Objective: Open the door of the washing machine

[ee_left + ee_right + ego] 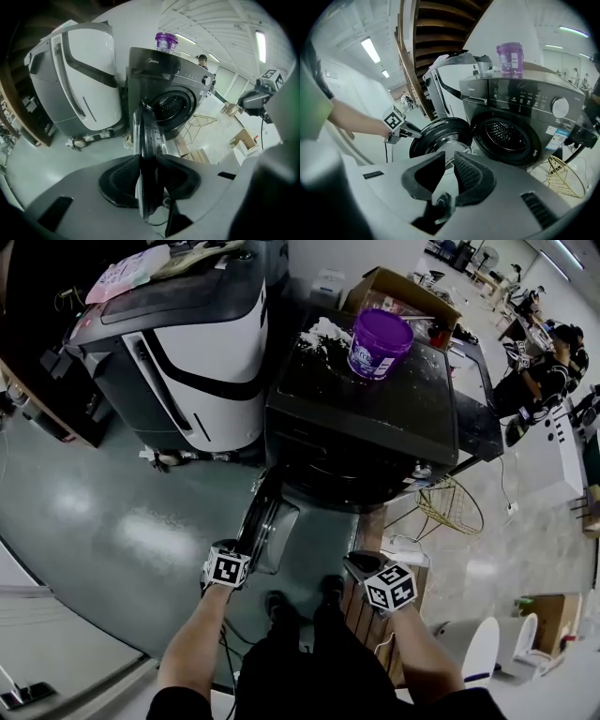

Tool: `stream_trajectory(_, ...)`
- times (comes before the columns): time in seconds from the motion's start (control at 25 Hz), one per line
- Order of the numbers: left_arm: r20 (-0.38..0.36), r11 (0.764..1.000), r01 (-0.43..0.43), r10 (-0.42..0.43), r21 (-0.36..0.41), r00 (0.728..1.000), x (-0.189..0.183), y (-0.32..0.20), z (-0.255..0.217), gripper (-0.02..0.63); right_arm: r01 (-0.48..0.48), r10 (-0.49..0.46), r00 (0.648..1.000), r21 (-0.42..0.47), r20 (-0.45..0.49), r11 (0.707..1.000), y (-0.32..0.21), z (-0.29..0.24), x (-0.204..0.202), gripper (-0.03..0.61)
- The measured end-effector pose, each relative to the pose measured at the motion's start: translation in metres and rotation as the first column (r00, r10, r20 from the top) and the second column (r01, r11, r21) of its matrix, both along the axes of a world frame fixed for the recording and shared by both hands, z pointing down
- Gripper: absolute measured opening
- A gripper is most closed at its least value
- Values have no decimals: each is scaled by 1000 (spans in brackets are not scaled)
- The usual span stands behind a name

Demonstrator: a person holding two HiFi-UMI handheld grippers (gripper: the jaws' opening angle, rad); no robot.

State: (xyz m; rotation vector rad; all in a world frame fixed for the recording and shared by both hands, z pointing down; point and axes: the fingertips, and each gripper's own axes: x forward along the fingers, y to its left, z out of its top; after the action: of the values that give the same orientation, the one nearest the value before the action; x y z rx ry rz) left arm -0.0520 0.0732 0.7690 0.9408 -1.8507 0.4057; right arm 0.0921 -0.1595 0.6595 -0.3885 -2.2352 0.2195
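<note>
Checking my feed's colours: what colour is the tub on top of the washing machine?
The tub is purple; the head view shows it best.

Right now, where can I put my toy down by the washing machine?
The washing machine top, in front of the purple tub, is bare. So is the floor left of the open door. Right of the machine, by the wire basket, it is crowded.
</note>
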Motion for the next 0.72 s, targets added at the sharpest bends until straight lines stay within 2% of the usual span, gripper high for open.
stream_trajectory(0.2, 73, 998, 7, -3, -57, 997, -22, 34, 2, 124, -45, 45, 999, -17, 1, 999, 12, -13, 5, 67)
stream_trajectory(0.4, 91, 996, 34, -26, -83, 995, -36, 50, 0, 126, -28, 28, 1000, 10, 3, 1000, 11, -25, 9, 67)
stream_trajectory(0.56, 109, 996, 22, -13, -83, 994, -43, 57, -1, 126, -16, 16, 1000, 25, 6, 1000, 5, -29, 10, 67)
stream_trajectory(0.72, 148, 994, 76, -64, -76, 987, -44, 67, -16, 126, -1, 0, 999, 46, 35, 999, -12, -37, 6, 67)
